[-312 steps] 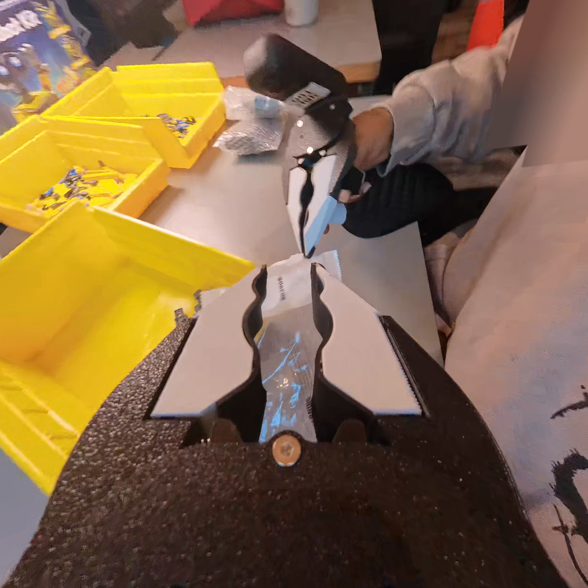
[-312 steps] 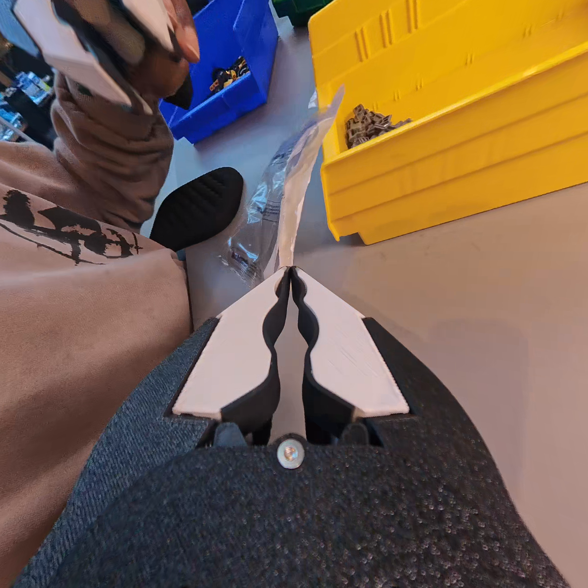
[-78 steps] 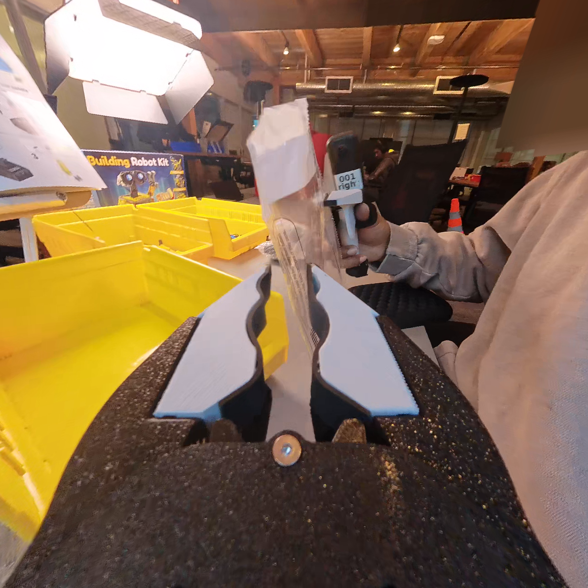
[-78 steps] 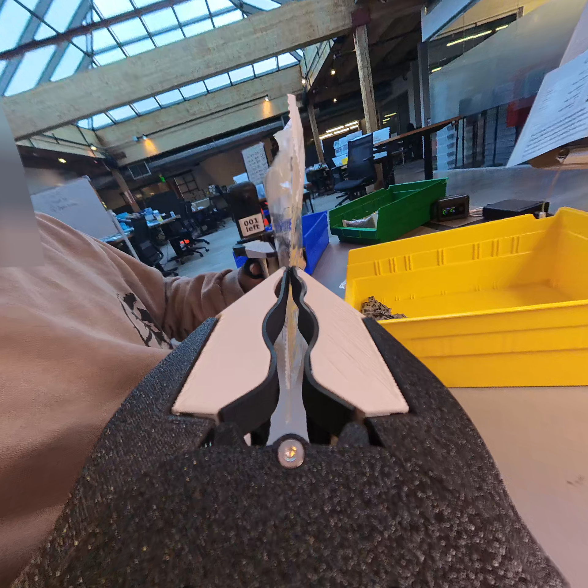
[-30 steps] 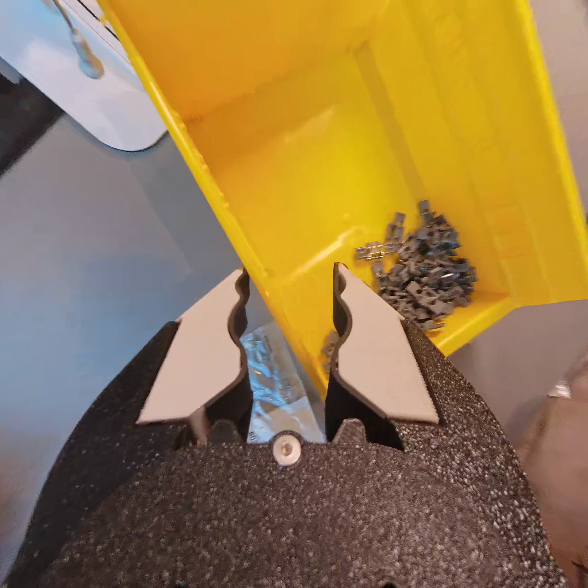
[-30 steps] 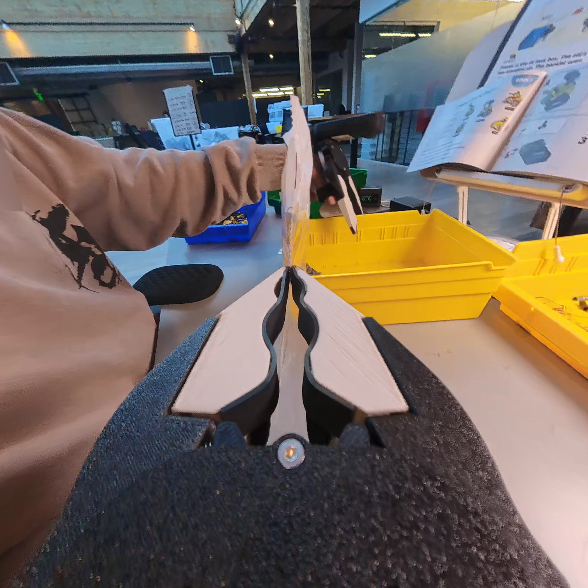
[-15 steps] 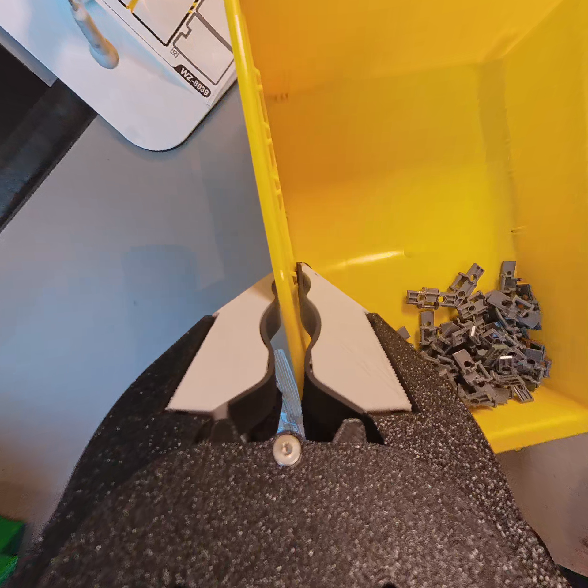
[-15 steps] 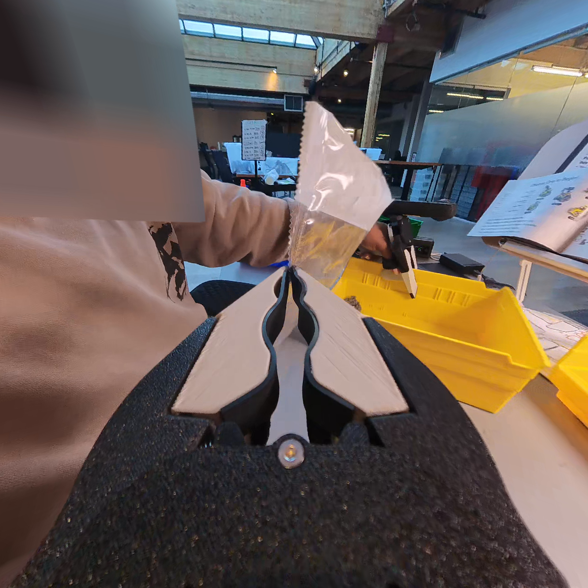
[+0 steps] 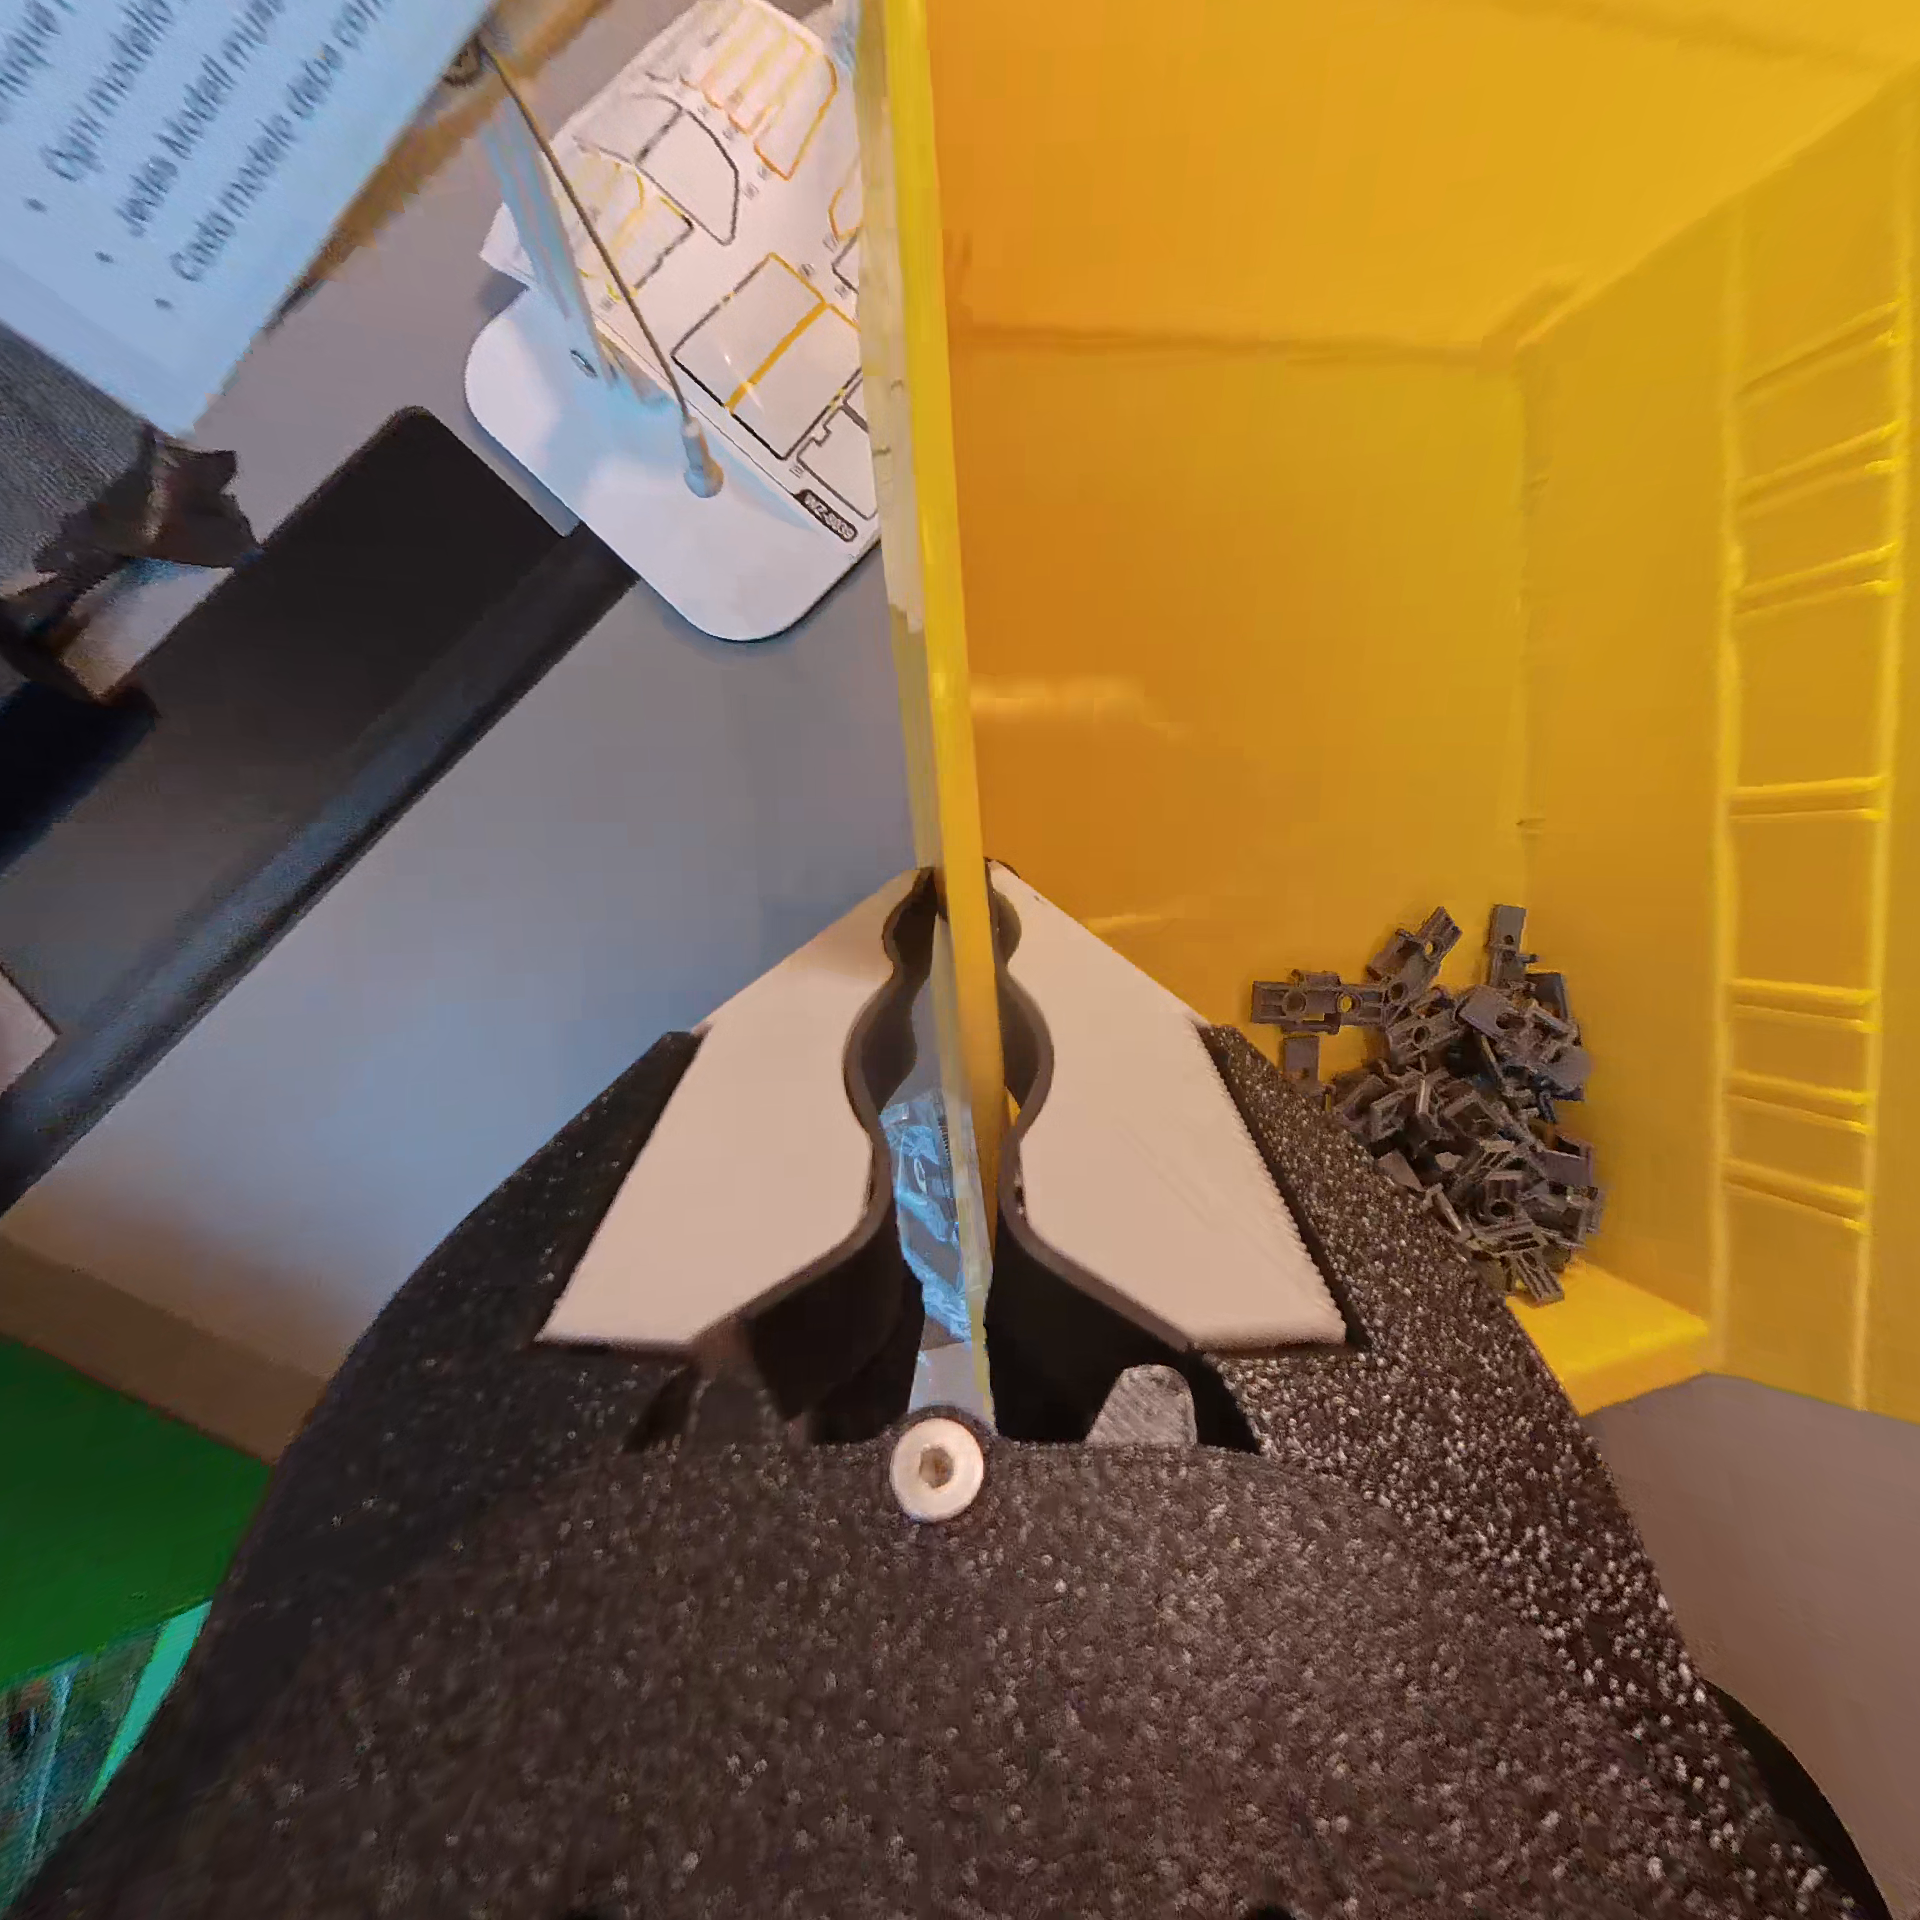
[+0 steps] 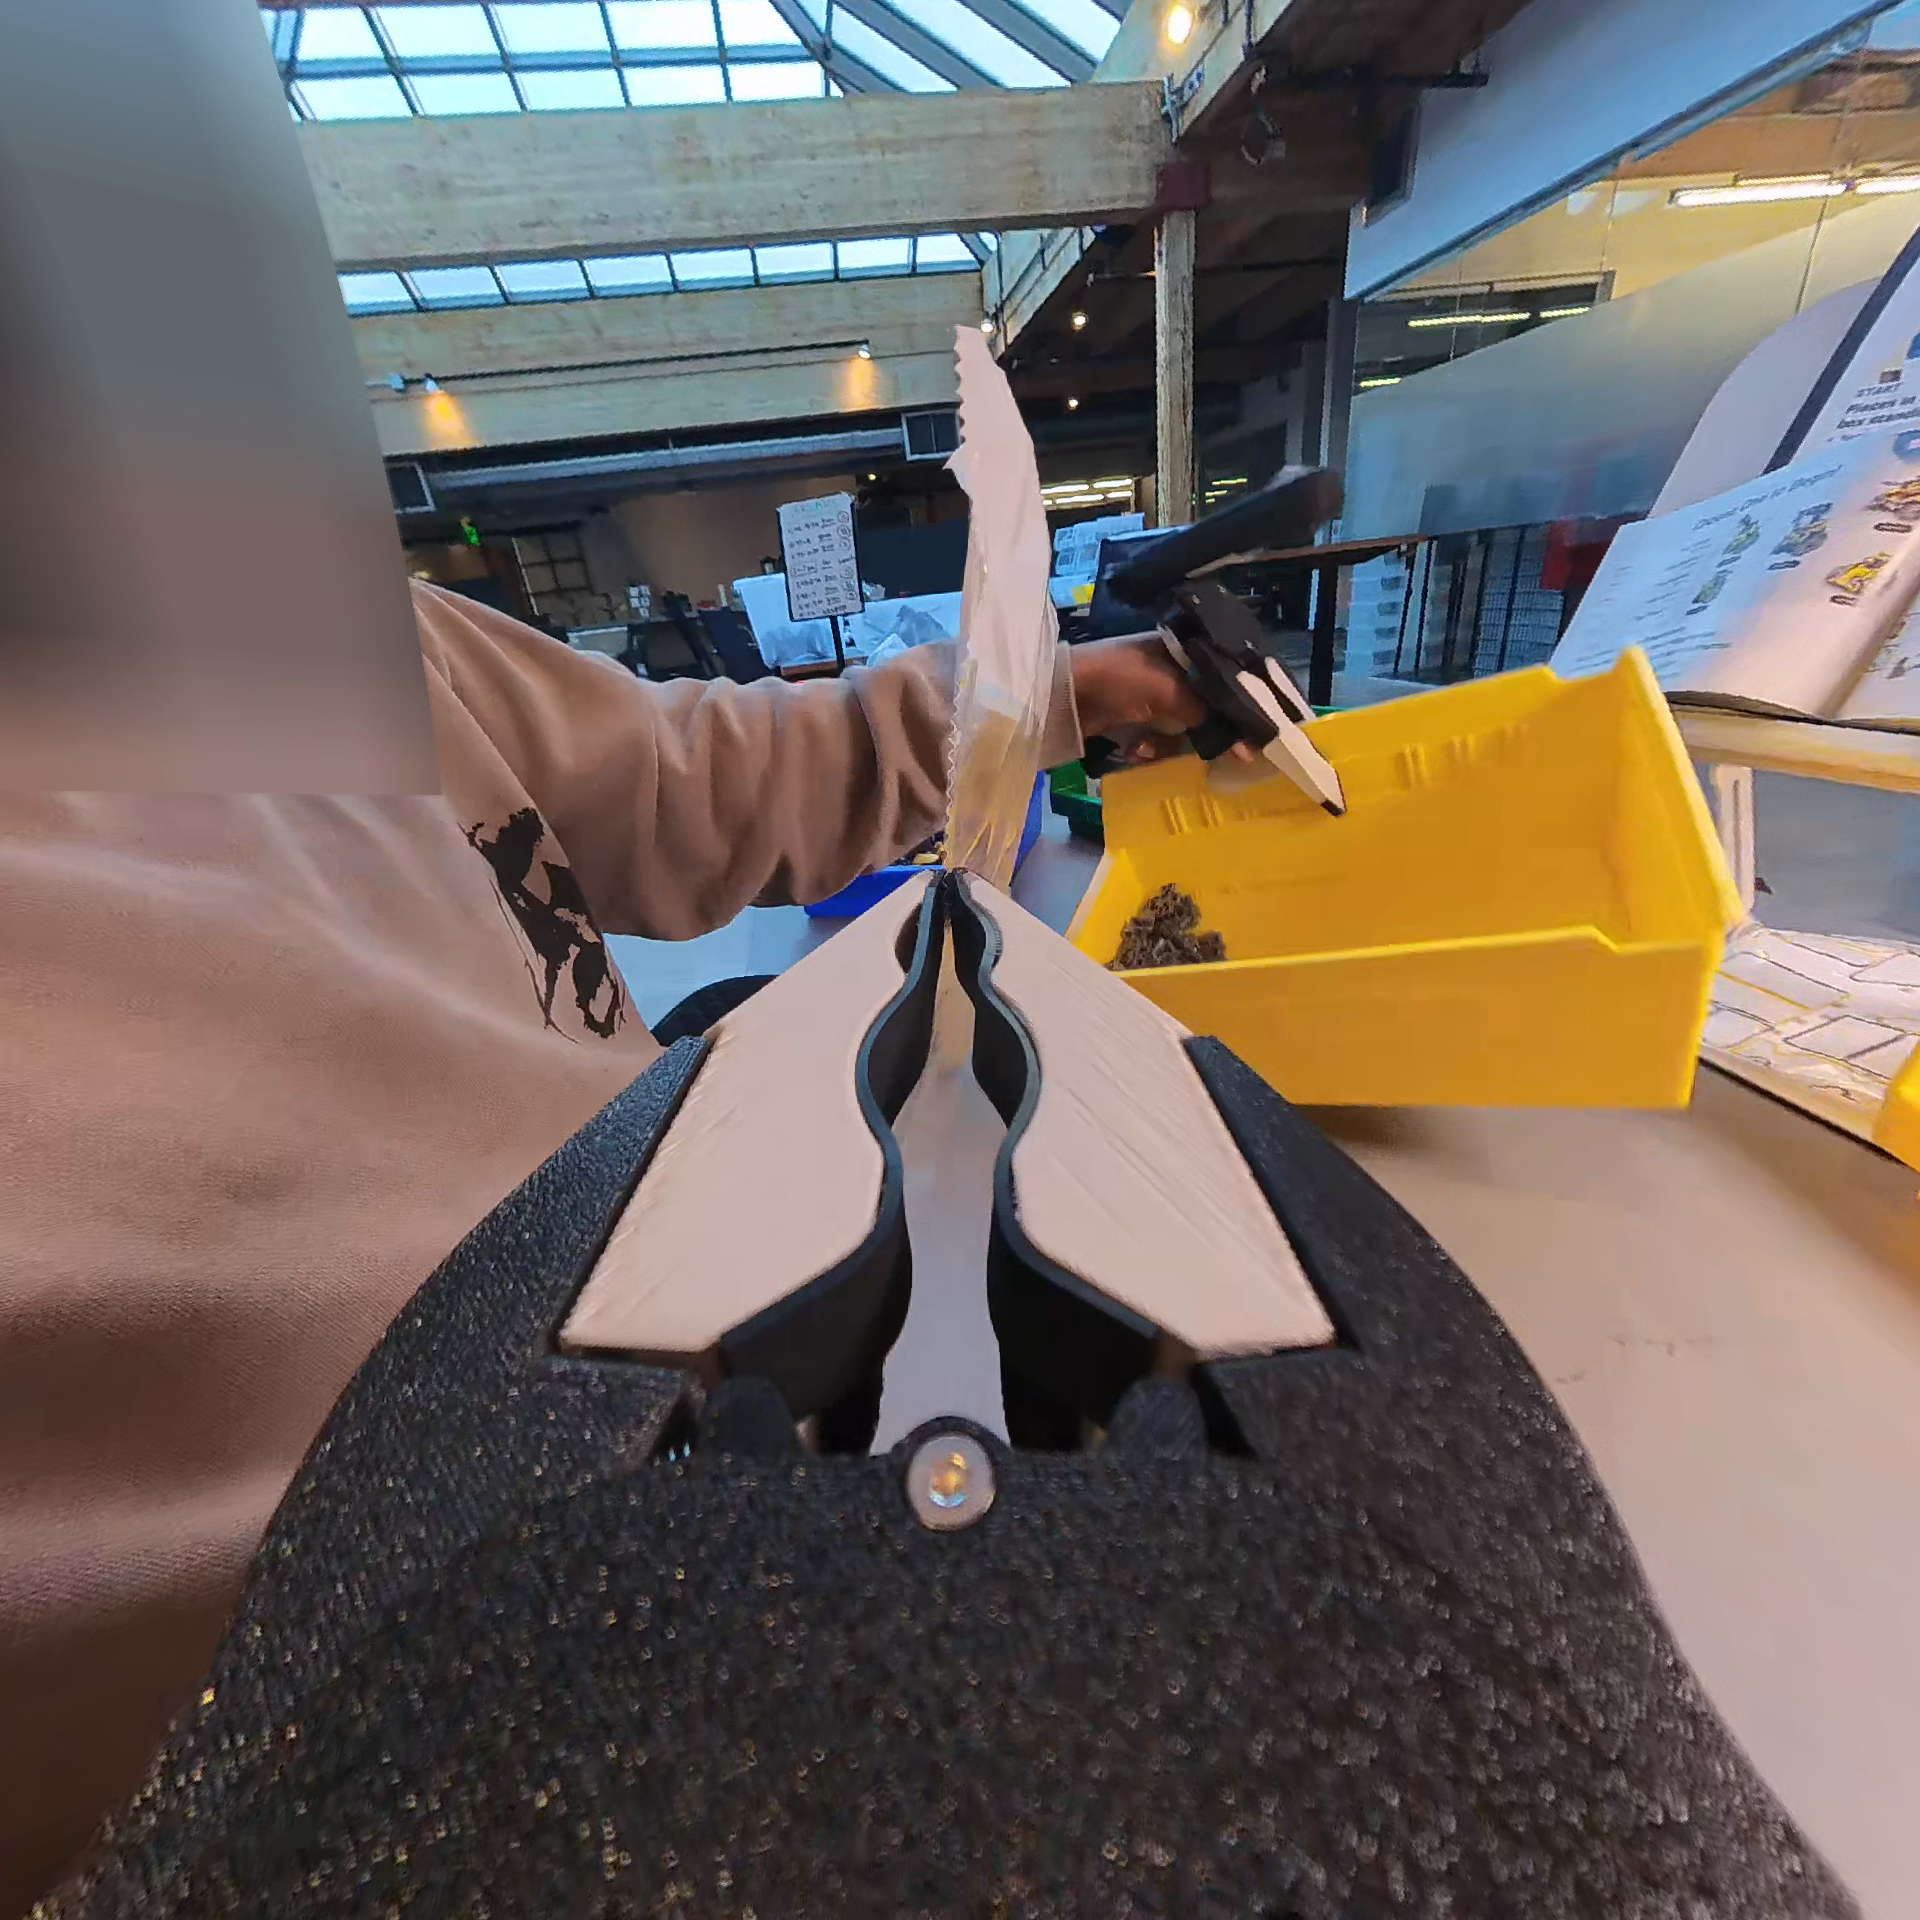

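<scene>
Left gripper (image 9: 961, 883) clamps the near wall of the tilted yellow bin (image 9: 1299, 436); that wall bars sideways travel. Inside the bin, a heap of grey parts (image 9: 1444, 1091) fills the low corner, the floor above it bare. Grey tabletop (image 9: 468, 935) beside the bin lies open up to the white stand base (image 9: 644, 499). Right gripper (image 10: 951, 883), pinching an upright clear bag (image 10: 997, 623), has bare tabletop on its right.

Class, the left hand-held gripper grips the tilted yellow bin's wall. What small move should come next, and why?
Probably lower the yellow bin flat onto the table. The left hand-held gripper is clamped on its wall, the bin sits tilted, and the grey pieces lie heaped in its low corner, so more tilt seems pointless.
</scene>
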Motion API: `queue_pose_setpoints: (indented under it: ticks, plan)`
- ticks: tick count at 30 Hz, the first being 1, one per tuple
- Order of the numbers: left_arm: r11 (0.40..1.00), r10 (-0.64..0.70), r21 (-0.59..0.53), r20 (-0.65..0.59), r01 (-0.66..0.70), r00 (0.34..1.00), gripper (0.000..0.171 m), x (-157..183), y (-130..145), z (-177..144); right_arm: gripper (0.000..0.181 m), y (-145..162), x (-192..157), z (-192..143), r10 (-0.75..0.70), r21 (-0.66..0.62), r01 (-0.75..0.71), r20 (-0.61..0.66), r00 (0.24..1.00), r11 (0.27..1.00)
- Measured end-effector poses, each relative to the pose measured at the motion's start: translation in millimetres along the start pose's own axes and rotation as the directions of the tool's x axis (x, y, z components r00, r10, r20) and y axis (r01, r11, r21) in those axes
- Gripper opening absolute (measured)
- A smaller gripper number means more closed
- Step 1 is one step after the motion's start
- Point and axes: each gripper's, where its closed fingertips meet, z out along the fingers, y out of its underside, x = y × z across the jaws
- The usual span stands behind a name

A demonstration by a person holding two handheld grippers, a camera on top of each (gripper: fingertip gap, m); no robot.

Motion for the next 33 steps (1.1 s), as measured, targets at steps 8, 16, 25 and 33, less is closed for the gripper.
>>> queue_pose_setpoints:
  ticks: [8,16,25,33]
  plan:
    - [0.987,-0.036,0.161,0.147,0.012,0.989,0.005,-35.6,-14.3,-79.8,0.0,13.6,12.4,-8.9,0.07,-0.036,-0.072,-0.043,0.997,0.997]
    - [0.979,-0.17,0.125,0.042,0.164,0.985,0.004,-25.5,-5.1,-65.7,0.0,45.1,42.6,8.6,0.193,-0.059,-0.199,-0.097,0.976,0.978]
    - [0.915,-0.397,0.034,-0.115,0.403,0.911,0.006,-6.4,28.0,32.0,0.0,53.1,41.0,14.9,0.188,-0.128,-0.194,-0.052,0.981,0.973]
    - [0.789,-0.542,0.126,-0.319,0.602,0.777,0.017,1.9,-3.9,36.6,0.0,54.4,36.9,22.7,0.175,-0.117,-0.173,0.0,0.985,0.978]
